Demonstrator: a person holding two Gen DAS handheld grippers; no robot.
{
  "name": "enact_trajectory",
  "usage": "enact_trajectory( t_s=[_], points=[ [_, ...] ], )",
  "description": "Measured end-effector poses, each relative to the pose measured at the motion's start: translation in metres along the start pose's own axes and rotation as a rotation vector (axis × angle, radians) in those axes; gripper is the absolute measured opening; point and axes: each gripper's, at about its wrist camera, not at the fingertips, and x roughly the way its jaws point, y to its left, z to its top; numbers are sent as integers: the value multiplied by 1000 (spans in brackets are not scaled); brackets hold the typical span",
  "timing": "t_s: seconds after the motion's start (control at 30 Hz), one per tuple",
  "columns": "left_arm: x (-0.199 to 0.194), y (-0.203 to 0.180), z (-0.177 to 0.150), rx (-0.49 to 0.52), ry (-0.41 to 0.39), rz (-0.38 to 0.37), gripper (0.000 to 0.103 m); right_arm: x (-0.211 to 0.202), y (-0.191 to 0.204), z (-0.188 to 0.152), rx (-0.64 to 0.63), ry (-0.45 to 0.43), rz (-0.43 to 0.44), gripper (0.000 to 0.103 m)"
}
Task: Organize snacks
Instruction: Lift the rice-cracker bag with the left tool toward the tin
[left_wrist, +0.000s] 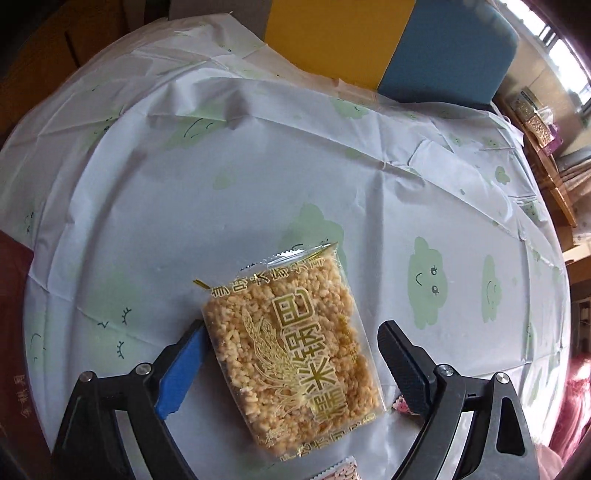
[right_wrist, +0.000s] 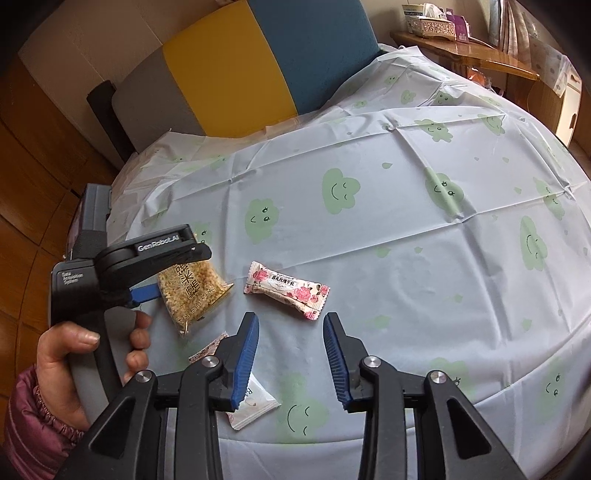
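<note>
Snacks lie on the cloud tablecloth (right_wrist: 388, 258). Rice cracker pack (left_wrist: 291, 354) sits between the wide-open left gripper (left_wrist: 291, 363), pads not squeezing. Pink candy (right_wrist: 286, 290) lies beyond the empty, part-open right gripper (right_wrist: 291, 354).

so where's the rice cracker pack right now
The rice cracker pack lies on the tablecloth between the open left gripper fingers; in the right wrist view it sits left of the rose-print candy.
</note>
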Motion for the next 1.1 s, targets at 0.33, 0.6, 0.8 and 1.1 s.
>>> enact_trajectory(
  t_s=[0.33,0.6,0.8,1.1],
  points=[
    [-9,2,-27,227,-112,67,85,1,-3,0,12,2,-15,37],
    [-31,56,-67,240,-146,50,82,4,-6,0,11,9,-61,37],
    [-46,79,-110,311,-162,27,82,6,-8,0,8,12,-86,37],
    [-57,80,-158,392,-236,-2,83,8,-15,-1,27,23,-117,37]
  ],
)
